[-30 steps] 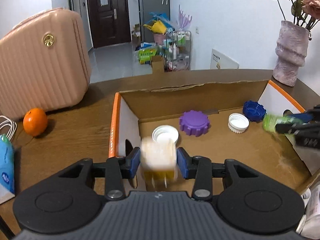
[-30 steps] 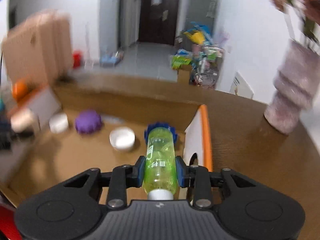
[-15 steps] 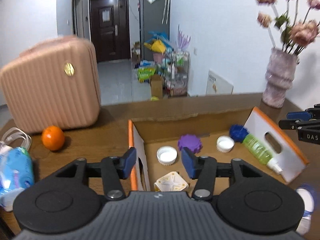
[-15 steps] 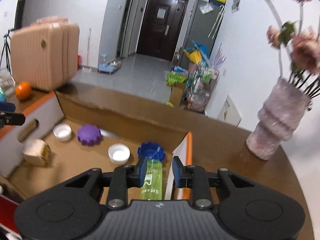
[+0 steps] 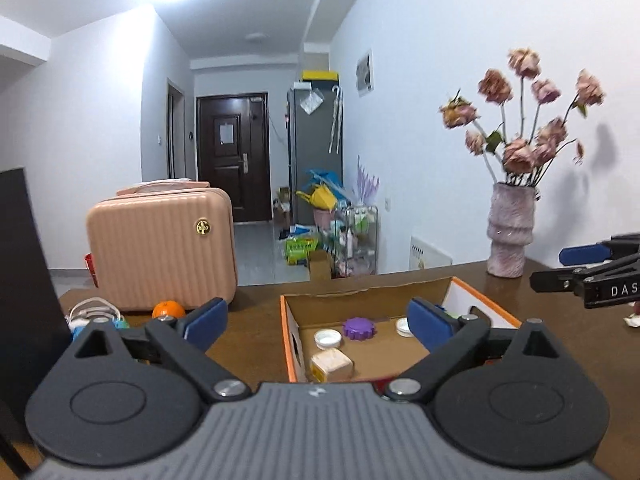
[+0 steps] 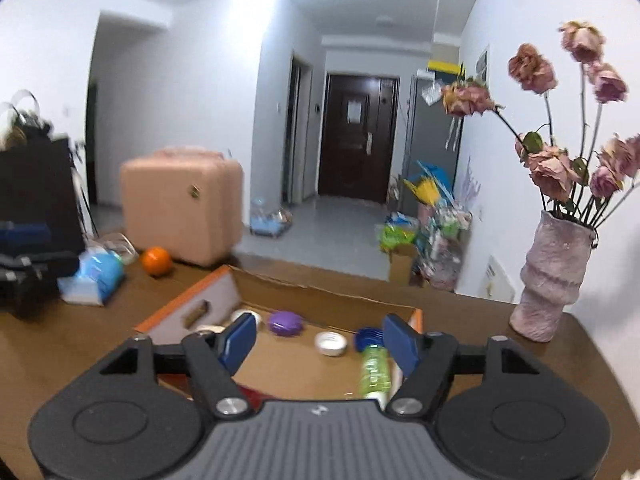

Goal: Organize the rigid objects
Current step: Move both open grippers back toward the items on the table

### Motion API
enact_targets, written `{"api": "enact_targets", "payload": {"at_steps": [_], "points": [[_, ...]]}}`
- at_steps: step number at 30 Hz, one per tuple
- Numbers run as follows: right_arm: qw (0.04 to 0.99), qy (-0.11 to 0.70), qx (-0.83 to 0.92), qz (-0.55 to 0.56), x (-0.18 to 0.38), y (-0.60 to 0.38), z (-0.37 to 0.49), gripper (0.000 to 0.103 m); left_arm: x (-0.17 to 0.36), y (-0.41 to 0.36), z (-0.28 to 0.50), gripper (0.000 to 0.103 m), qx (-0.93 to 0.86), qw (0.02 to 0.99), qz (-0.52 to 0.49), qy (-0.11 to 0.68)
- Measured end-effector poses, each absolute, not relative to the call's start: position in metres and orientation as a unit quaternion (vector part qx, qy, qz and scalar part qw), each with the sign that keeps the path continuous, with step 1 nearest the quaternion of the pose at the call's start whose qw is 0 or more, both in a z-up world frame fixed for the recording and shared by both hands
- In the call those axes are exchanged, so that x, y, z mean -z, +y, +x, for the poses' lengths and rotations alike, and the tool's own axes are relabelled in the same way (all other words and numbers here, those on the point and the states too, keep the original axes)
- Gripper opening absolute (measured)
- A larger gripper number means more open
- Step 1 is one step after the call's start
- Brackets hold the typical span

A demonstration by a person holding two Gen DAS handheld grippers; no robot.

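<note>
Both grippers empty, jaws spread wide, raised above the cardboard box (image 5: 486, 300): left gripper (image 5: 318, 322), right gripper (image 6: 320, 340). Items look deliberately corralled on the box floor: green bottle (image 6: 374, 370) lying along the right wall, beige cube (image 5: 331, 364) near the left wall, purple cap (image 5: 359, 328) and white caps between. Likely done or fetching more.

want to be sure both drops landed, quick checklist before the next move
1. Left gripper open, holding nothing: ok.
2. Right gripper open, holding nothing: ok.
3. Beige block resting in the cardboard box: ok.
4. Green bottle lying in the box by its right wall: ok.
5. Anything left outside to sort: cannot tell; only an orange and a tissue pack show.
</note>
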State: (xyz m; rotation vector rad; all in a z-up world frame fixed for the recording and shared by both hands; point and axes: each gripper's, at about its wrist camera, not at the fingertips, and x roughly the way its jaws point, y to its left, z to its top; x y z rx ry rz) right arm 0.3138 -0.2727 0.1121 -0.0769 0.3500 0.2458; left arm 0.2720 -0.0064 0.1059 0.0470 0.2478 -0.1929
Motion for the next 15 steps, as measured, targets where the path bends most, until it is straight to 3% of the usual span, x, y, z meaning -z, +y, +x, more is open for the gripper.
{"api": "enact_targets", "payload": {"at_steps": [2, 7, 15], "points": [[0.978, 0.161, -0.130, -0.031, -0.108, -0.271, 0.301, 0.083, -0.098, -0.005, 0.249, 0.101, 0.100, 0.989, 0.014, 0.111], [0.976, 0.131, -0.172, -0.008, -0.079, -0.259, 0.237, 0.088, -0.079, -0.002, 0.195, 0.103, 0.107, 0.991, 0.013, 0.079], [0.982, 0.114, -0.149, 0.018, -0.035, -0.257, 0.147, 0.095, -0.034, 0.011, 0.133, 0.103, 0.126, 0.986, -0.016, 0.108]]}}
